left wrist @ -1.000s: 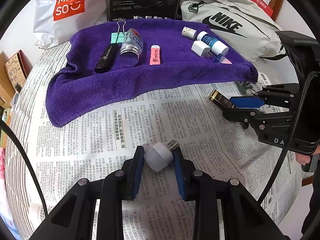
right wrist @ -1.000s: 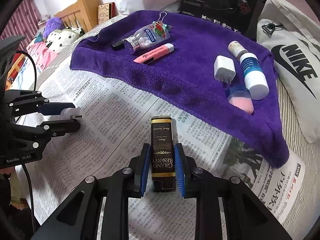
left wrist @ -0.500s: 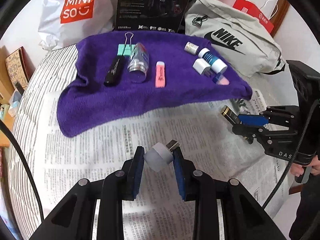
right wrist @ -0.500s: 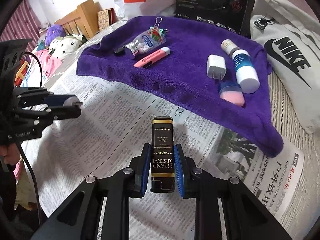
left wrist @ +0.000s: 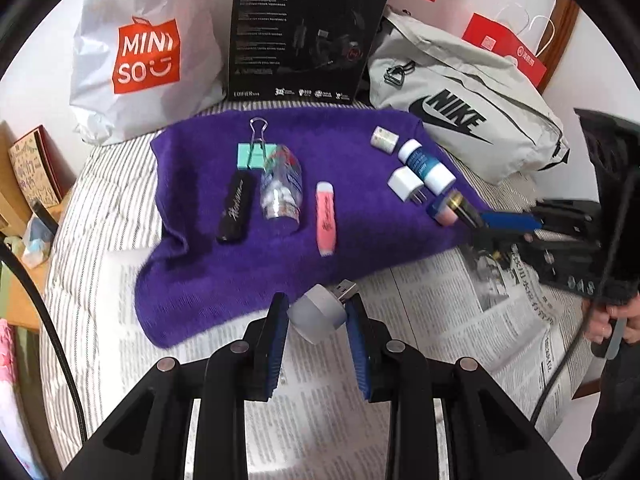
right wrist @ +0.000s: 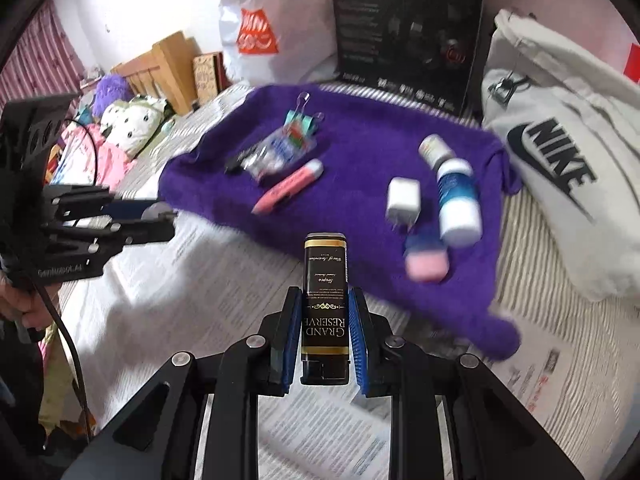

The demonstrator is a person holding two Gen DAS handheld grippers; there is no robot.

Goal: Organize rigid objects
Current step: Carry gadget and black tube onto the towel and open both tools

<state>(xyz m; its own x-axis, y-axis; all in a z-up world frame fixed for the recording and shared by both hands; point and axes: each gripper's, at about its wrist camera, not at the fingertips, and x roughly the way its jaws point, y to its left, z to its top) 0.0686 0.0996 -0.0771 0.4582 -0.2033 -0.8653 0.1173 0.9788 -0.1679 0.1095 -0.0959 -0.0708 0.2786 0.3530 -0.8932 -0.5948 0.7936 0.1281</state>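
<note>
My left gripper (left wrist: 318, 312) is shut on a small white USB night light (left wrist: 320, 314), held above the near edge of the purple towel (left wrist: 224, 272). My right gripper (right wrist: 324, 332) is shut on a black and gold "Grand Reserve" lighter (right wrist: 325, 300), held above the towel's near edge (right wrist: 360, 128). On the towel lie a binder clip (left wrist: 256, 152), a black case (left wrist: 236, 208), a clear pill bottle (left wrist: 280, 192), a pink highlighter (left wrist: 326, 218), a white charger plug (left wrist: 406, 184), a blue and white bottle (left wrist: 426, 164), a small white jar (left wrist: 384, 140) and a pink eraser (right wrist: 426, 264).
Newspaper (left wrist: 432, 312) covers the striped bed in front of the towel. Behind the towel stand a Miniso bag (left wrist: 144, 52), a black headset box (left wrist: 304, 32) and a grey Nike bag (left wrist: 460, 112). Wooden furniture (right wrist: 168, 68) and plush toys are at the left.
Both grippers have moved forward toward the purple towel and risen, each still holding its object. The right gripper's lighter now reaches the towel's right edge.
</note>
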